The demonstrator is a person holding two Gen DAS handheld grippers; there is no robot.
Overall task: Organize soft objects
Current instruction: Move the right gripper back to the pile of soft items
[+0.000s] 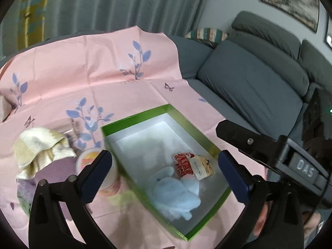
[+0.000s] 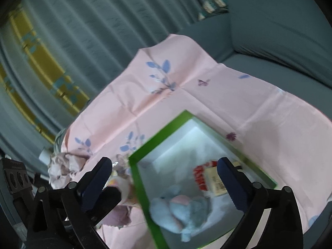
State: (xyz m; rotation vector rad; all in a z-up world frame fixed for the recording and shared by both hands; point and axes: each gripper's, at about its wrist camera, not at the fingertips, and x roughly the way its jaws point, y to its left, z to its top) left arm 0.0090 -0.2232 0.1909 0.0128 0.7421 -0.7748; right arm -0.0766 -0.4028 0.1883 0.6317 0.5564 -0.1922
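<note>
Grey curtains (image 1: pixel 116 2) and a grey sofa (image 1: pixel 259 78) stand behind a pink cloth (image 1: pixel 83 68) printed with blue leaves, and on that cloth sits one green box (image 1: pixel 137 172) with a white inside. From my left wrist I see my left gripper (image 1: pixel 166 174) with its jaws spread wide and nothing between the pads; they hang above the box, apart from everything in it. Inside the box, toward its near end, lie one pale blue plush toy (image 1: pixel 176 197) and, touching it on the far side, one red-and-white soft thing (image 1: pixel 183 165) with a cream paper tag (image 1: pixel 202 165); the print on the tag and the white marks on the red fabric are too blurred for me to read. Left of the box, outside it, are one cream-yellow towel (image 1: pixel 39 147), one purple cloth (image 1: pixel 51 172) under it and one round cup-shaped thing (image 1: pixel 93 159) with a burger picture on top. At the right my other tool shows the letters "DAS" on its black body (image 1: pixel 305 170). From my right wrist, my right gripper (image 2: pixel 164 184) is also fully spread and holds nothing, poised over the same green box (image 2: pixel 143 188). The blue plush toy (image 2: pixel 176 213) and the red-and-white thing (image 2: pixel 200 177) with its tag (image 2: pixel 215 182) lie inside, blurred; one crumpled pinkish cloth (image 2: pixel 64 168) lies on the pink cloth (image 2: pixel 186 95) left of the box.
</note>
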